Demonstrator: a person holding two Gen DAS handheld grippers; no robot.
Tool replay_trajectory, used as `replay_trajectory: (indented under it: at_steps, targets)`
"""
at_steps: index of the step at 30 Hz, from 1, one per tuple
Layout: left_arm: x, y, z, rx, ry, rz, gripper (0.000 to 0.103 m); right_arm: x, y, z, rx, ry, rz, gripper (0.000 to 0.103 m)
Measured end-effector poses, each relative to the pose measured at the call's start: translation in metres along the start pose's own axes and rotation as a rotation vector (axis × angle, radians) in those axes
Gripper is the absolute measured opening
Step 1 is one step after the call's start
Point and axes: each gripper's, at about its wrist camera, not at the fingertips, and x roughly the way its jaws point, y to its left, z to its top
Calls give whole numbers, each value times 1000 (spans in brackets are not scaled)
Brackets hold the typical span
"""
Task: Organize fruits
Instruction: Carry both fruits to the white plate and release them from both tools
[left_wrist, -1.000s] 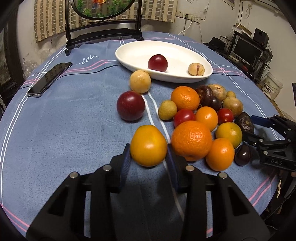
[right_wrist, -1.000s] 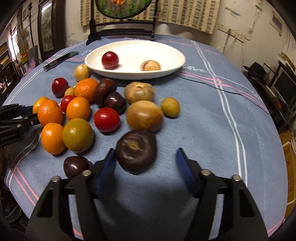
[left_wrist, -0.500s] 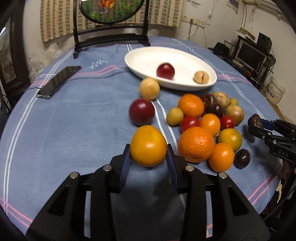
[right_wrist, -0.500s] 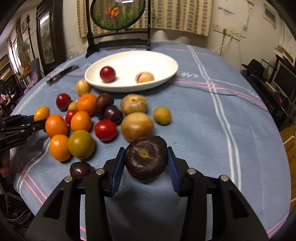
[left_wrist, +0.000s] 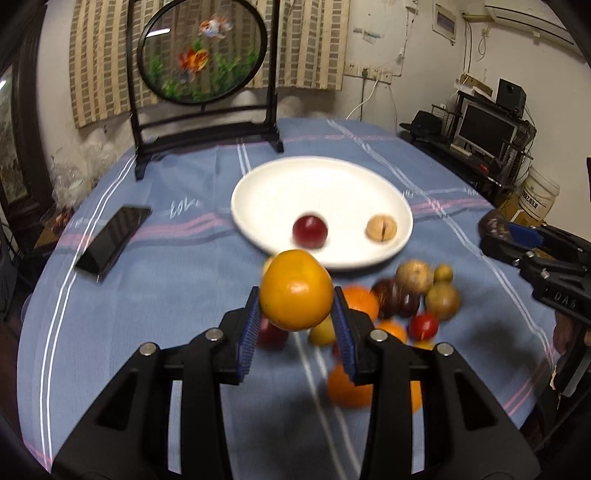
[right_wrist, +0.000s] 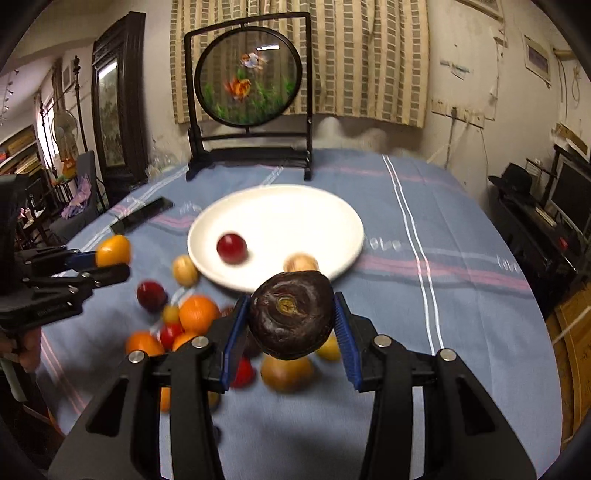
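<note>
Left gripper (left_wrist: 295, 317) is clamping an orange (left_wrist: 295, 290), right gripper (right_wrist: 290, 328) a dark fruit (right_wrist: 291, 314), both short of the plate (right_wrist: 332, 206); either round fruit risks slipping out and rolling.

- Back wall (left_wrist: 406, 44): pale plaster, stained and marked; a striped tan curtain (right_wrist: 369, 62) hangs across it.
- Bench (left_wrist: 147, 295): round, under a blue cloth with white and pink stripes.
- Round goldfish screen (right_wrist: 248, 74) in a dark frame stands upright at the bench's far edge.
- Wall sockets (left_wrist: 365, 75) with a white cable trailing down.
- Right side: dark shelving with a monitor (left_wrist: 484, 129) and a speaker (left_wrist: 509, 94); a white bucket (left_wrist: 537, 194) beside it.
- Left side: a tall dark wooden cabinet (right_wrist: 114, 99).
- Lighting: dim, indoor.
</note>
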Motion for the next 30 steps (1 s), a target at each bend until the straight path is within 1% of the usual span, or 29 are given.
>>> replay_trajectory:
  at_steps: [3,5,7,10,15,16,17,18,19,20,21,22,23,24,26,30]
  targets:
    - [16,-1,21,-6,-1,3,38,23,2,20,6,19,28,45]
    - [27,-3,31,-5,-4,15,38,46,4,32,6,50,9,45]
    - [42,-5,41,-6,3,13,38,65,6,38,15,82,12,45]
    - [69,-4,50,-12,43,15,38,91,9,43,43,128,42,45]
    - [103,6,55,-56,96,16,38,117,15,45,40,157,34,46]
    - [109,9,55,-74,106,14,38,123,14,45,45,164,34,48]
    - [112,11,55,-85,112,12,39,126,13,44,47,161,35,54]
    - [116,14,54,-100,121,10,39,126,10,43,51,150,34,58]
    - [119,16,53,-107,127,9,39,125,8,42,58,138,32,66]
    - [120,16,53,-109,128,9,39,124,7,42,63,127,32,66]
    - [120,18,51,-114,128,9,43,122,5,40,62,117,33,66]
    - [118,19,52,-117,123,15,51,123,4,40,61,116,29,66]
    - [115,20,51,-123,111,24,56,123,2,39,61,112,24,66]
    - [110,22,52,-131,89,30,63,122,1,38,64,110,25,66]
    - [102,23,52,-138,48,38,65,124,-3,35,79,123,30,66]
    - [99,26,47,-146,38,39,69,123,-4,34,83,134,28,66]
